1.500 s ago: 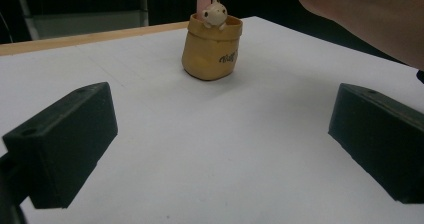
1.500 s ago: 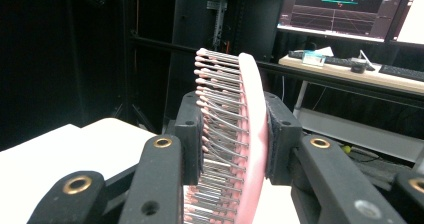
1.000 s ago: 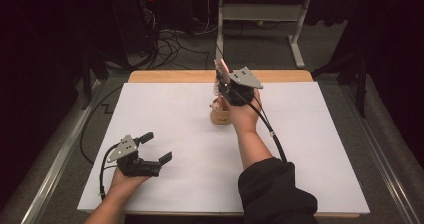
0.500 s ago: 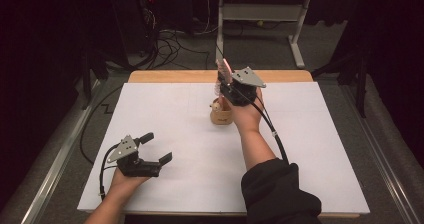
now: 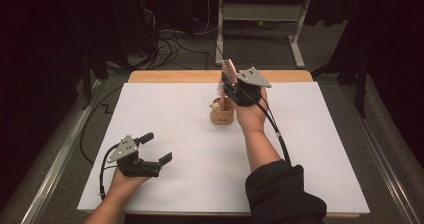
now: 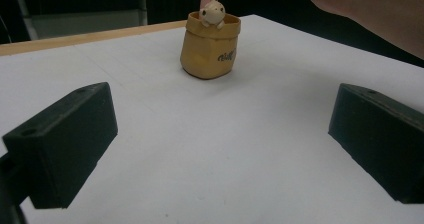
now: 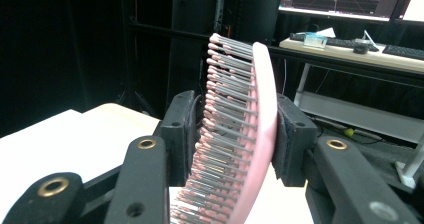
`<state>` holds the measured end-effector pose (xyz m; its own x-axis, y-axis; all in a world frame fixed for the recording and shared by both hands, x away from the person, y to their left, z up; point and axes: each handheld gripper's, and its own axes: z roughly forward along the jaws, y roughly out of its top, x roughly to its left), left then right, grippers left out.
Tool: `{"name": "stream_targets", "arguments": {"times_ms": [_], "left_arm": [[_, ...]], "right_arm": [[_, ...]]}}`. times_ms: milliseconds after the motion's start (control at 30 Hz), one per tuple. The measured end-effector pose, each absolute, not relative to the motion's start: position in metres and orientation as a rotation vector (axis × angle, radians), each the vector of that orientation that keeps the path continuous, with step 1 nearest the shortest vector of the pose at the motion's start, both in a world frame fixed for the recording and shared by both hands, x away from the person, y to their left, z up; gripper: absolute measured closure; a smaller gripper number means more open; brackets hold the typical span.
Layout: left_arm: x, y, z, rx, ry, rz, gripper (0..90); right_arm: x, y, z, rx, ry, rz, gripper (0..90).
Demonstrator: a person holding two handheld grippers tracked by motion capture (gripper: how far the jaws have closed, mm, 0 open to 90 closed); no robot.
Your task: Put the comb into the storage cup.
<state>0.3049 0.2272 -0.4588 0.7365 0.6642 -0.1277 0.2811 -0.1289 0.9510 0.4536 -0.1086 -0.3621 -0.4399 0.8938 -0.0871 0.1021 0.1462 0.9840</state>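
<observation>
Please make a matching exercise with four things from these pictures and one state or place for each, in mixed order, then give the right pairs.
1. hairbrush
2. yellow cup
3. left gripper
4. white sheet

a. covers the table
b. jaws wide open, nothing between them
c. stands upright with a small figure at its rim
d. between the jaws of the right gripper

Pairs: 1-d, 2-c, 3-b, 4-a
</observation>
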Motion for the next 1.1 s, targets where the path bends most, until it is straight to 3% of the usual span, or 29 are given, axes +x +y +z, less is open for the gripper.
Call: {"name": "stream_targets", "arguments": {"times_ms": [1100], "left_arm": [[0.305, 0.227, -0.46, 1.719, 0.758, 0.389, 0.0]], "right_arm": [[0.451, -0.127, -0.367, 1.0, 1.712, 1.327, 52.8]]}}
